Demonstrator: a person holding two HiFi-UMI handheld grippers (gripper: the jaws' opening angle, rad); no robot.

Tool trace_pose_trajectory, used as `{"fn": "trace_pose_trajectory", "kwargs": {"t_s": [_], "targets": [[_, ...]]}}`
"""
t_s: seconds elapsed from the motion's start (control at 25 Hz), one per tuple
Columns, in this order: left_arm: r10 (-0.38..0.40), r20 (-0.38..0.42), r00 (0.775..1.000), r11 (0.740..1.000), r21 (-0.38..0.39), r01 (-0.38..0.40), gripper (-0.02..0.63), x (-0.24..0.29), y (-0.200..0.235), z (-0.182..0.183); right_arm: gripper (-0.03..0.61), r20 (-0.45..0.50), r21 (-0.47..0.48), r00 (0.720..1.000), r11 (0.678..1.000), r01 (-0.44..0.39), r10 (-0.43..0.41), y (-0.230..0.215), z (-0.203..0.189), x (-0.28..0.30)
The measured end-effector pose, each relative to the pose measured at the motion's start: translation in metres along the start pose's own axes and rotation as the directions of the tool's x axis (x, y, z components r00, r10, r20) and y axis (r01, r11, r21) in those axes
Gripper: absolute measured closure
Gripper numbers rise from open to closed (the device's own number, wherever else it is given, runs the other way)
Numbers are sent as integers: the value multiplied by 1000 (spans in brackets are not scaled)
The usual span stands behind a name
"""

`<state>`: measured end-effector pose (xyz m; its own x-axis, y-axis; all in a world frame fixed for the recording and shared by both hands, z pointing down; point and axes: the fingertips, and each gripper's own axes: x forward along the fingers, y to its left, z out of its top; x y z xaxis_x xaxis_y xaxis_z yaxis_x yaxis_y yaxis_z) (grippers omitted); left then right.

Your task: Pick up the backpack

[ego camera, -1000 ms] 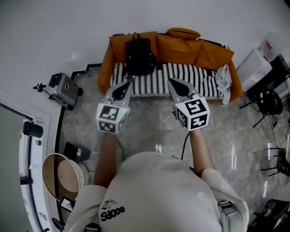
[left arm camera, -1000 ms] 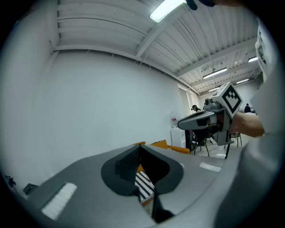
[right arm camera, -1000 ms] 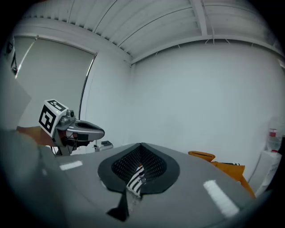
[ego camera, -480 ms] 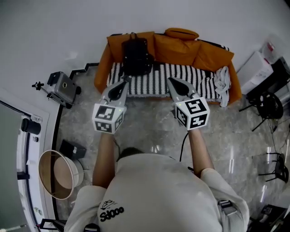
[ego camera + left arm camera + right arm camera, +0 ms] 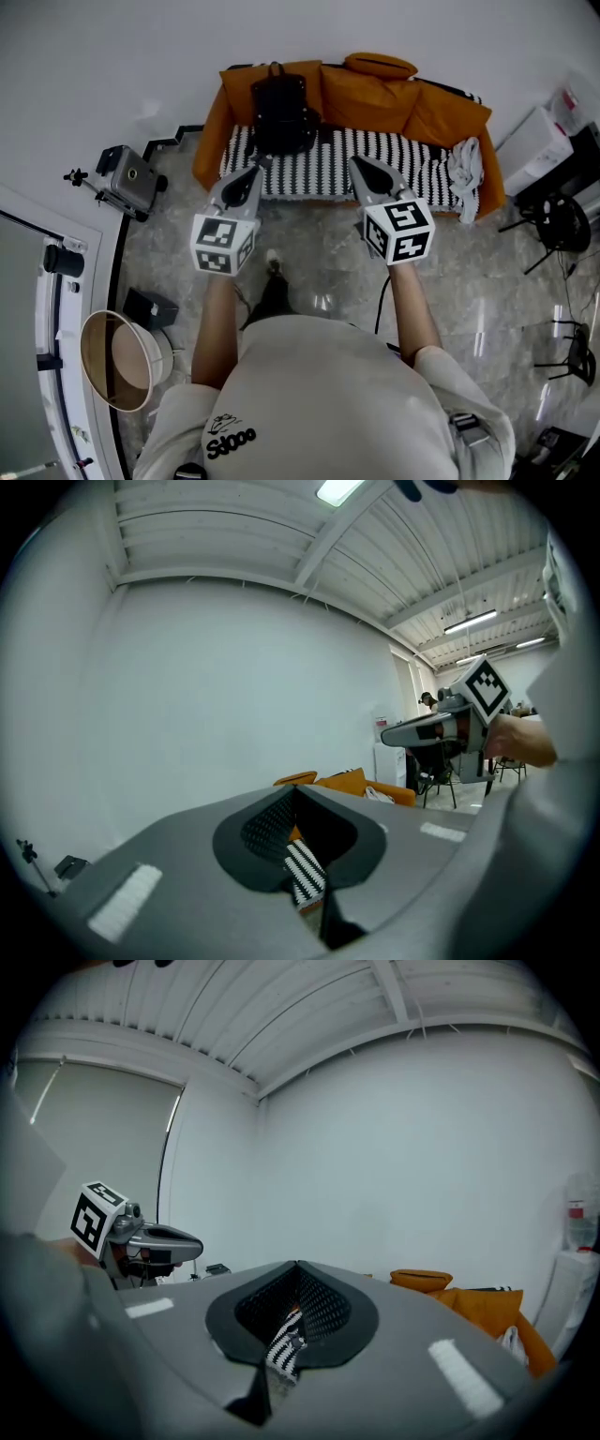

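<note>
L gripper (image 5: 251, 174): fingers together, nothing held. Backpack (image 5: 281, 117) stands just beyond its tips, upright against the sofa (image 5: 441, 114) back. R gripper (image 5: 364, 167): also closed and empty, with the bag well left of its tips. Both are nearer the sofa than a sec ago and a foot (image 5: 272, 267) steps in, so prob. still approach, no grasp yet. Bag's handle/straps are hard to make out. Gripper views show only the striped cover (image 5: 305, 874) past the tips.

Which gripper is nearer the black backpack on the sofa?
Left. The left gripper is just short of the backpack, at its lower left; the right gripper is farther off, to its right, facing the striped seat.
</note>
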<state>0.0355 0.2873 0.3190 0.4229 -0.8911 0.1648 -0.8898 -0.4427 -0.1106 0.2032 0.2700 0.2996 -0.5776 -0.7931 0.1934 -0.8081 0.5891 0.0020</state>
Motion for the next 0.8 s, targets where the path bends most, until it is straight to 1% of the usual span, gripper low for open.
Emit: {"fn": "trace_pose_trajectory", "kwargs": {"t_s": [0.2,0.36,0.64,0.8], "targets": [[-2,-2,1000,1000,-11,2,604,36,36,-7,575,-18,6,999,999,46,-46,-22,-2,45],[-10,-9,1000,1000,3,10,604,76,70,-7,575,-32,17,998,998,53,-53,-41,2,94],[-41,-26,999,999,-3,41,604,142,143,-8,575,-29,14,998,998,59,-58,-58,24,183],[-57,-35,998,998,-11,56,604,177,176,-6,575,-27,14,998,998,64,-64,-69,38,225]]}}
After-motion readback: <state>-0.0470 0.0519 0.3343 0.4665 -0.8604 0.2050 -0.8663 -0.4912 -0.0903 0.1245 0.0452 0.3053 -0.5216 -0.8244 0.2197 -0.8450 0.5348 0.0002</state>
